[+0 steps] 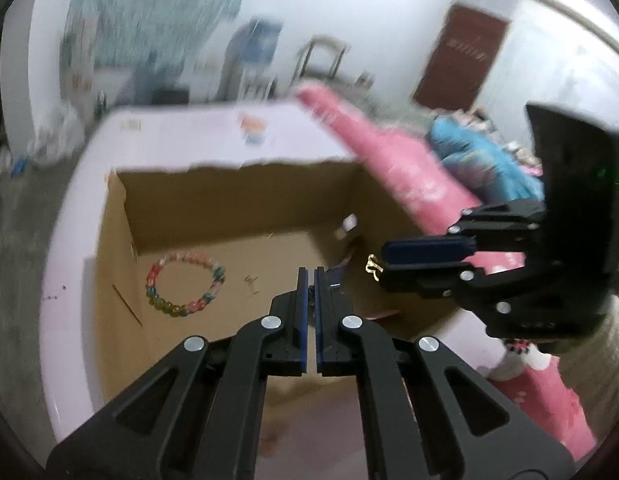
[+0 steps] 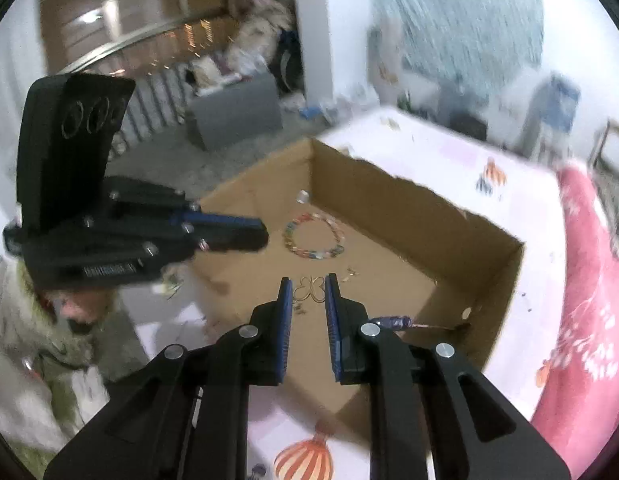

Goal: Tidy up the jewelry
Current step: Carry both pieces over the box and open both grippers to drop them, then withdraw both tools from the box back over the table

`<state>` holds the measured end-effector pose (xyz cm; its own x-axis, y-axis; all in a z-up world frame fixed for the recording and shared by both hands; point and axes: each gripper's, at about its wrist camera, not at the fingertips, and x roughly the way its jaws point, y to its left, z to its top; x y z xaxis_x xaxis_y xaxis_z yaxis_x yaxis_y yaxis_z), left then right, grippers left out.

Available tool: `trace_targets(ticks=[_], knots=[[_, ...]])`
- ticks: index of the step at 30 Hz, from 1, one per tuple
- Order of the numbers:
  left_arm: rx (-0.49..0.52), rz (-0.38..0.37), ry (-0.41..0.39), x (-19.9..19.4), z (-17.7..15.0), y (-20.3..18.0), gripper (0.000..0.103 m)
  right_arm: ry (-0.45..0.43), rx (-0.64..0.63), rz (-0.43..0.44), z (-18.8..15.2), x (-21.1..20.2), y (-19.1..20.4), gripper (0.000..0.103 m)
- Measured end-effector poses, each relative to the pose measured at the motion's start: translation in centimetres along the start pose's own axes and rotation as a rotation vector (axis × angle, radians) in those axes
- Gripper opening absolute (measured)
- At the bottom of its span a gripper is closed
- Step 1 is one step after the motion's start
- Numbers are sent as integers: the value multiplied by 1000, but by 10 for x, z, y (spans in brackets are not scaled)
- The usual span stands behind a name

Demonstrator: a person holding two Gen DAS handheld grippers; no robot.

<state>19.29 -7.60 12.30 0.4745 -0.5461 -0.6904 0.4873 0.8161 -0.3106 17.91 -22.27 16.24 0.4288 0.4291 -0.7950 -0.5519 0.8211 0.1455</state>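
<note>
1. The right claw [image 2: 307,292] pinches a gold butterfly clip [image 2: 309,289] above the box [image 2: 409,208].
2. The left claw [image 1: 308,280] is all but shut on something small and dark; what it is I cannot tell.
3. A bead bracelet [image 1: 185,285] lies on the box floor.
4. Likely next: lower each piece to a free spot, then release.

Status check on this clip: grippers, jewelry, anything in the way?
Right gripper shut on gold butterfly piece, above cardboard box. Left gripper shut; anything between its fingers unclear. Beaded bracelet lies on box floor. Nothing in the way.
</note>
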Motion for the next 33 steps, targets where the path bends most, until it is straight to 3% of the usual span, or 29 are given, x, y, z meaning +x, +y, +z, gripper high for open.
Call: trace_targets(ticks=[3,5,7,11,16,21,24,29,33], knots=[[-61,38,122,41,16,24,2,112,108,-27,19,40,-25,17],[-97,20,169,53,20,33,2,173,173,-43,24,59,-42,17],[-133,49,202,65,22,42,3,215,211,-52,27,74,-53,17],[-187,35,220,77,28,50,17,220,236,-81,29,84,-64,17],[-195,17,207,71,27,49,22,199,241,-101,31,83,-69,17],[-200,19,177,65,26,50,23,149,268,-98,30,67,-73,19],[-183,34,135,53,27,47,32,109,283,-99,29,51,-72,22],[-102,61,13,-1,19,32,48,-45,263,-122,11,-15,-49,32],[-46,71,-67,-55,-6,21,62,-182,233,-112,-26,-70,-19,43]])
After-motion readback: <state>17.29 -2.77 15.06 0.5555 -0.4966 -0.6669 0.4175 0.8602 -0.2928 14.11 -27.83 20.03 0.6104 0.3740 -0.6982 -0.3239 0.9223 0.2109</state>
